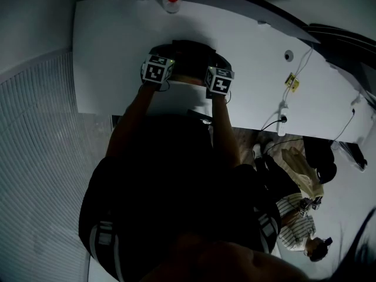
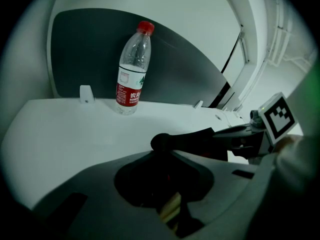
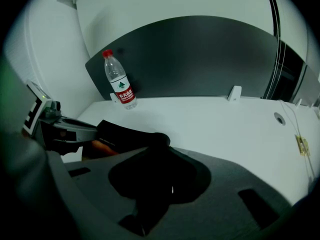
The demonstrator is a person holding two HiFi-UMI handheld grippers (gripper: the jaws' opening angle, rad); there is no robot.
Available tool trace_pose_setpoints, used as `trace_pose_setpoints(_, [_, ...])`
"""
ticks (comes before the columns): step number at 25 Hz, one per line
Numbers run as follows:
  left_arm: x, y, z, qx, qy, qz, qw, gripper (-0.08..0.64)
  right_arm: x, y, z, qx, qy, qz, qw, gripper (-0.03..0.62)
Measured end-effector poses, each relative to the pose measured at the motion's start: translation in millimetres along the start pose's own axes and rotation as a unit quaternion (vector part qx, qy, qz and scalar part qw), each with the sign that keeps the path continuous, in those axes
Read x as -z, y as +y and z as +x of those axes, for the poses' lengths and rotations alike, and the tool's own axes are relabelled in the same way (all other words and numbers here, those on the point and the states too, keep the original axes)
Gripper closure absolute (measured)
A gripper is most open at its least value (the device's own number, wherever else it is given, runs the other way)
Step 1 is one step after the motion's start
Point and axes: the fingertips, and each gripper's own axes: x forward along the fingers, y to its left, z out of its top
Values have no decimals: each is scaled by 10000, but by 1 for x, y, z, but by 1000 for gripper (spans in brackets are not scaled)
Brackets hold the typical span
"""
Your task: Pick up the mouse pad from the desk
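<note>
Black mouse pad (image 2: 192, 139) is clamped in left gripper (image 2: 161, 146) and right gripper (image 3: 158, 143).

Bottle (image 1: 171, 2) stands at desk's (image 1: 111, 57) far edge, behind the mouse pad (image 1: 191, 53)

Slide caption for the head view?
The mouse pad held by left gripper and right gripper over the desk, bottle behind.

Mouse pad (image 3: 127, 133) black, no pattern I can make out. Desk (image 1: 117, 51) plain white. Bottle (image 2: 133, 69) clear, red cap, red label with white print. My left cube (image 1: 157, 70) and right cube (image 1: 219, 80): black-and-white square markers. Panel (image 3: 200, 59) dark grey. Floor (image 1: 41, 157) grey, fine ribbed lines. Cable tag (image 1: 292, 82) yellow.
</note>
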Motion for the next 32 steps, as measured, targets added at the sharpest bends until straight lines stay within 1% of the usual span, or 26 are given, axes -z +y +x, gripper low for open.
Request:
trace_pose_setpoints(10, [1, -8, -22, -4, -156, 2, 9999, 511, 0, 12, -18, -90, -176, -77, 9998, 534])
trace_pose_setpoints(14, [2, -10, -30, -35, -225, 27, 9997, 511, 3, 13, -26, -73, -161, -131, 9998, 534])
trace_pose_setpoints(20, [3, -16, -44, 3, -336, 50, 9994, 512, -1, 18, -37, -66, -361, -200, 9991, 534])
trace_pose_setpoints(24, [6, -17, -52, -33, -427, 60, 9991, 511, 2, 21, -47, -51, -350, -227, 9991, 535])
trace_pose_setpoints(28, [7, -24, -64, 45, -442, 54, 9990, 512, 2, 27, -54, -105, -476, -249, 9985, 535])
trace_pose_setpoints(32, [9, -28, -72, 41, -509, 66, 9987, 512, 3, 31, -61, -144, -535, -286, 9981, 536])
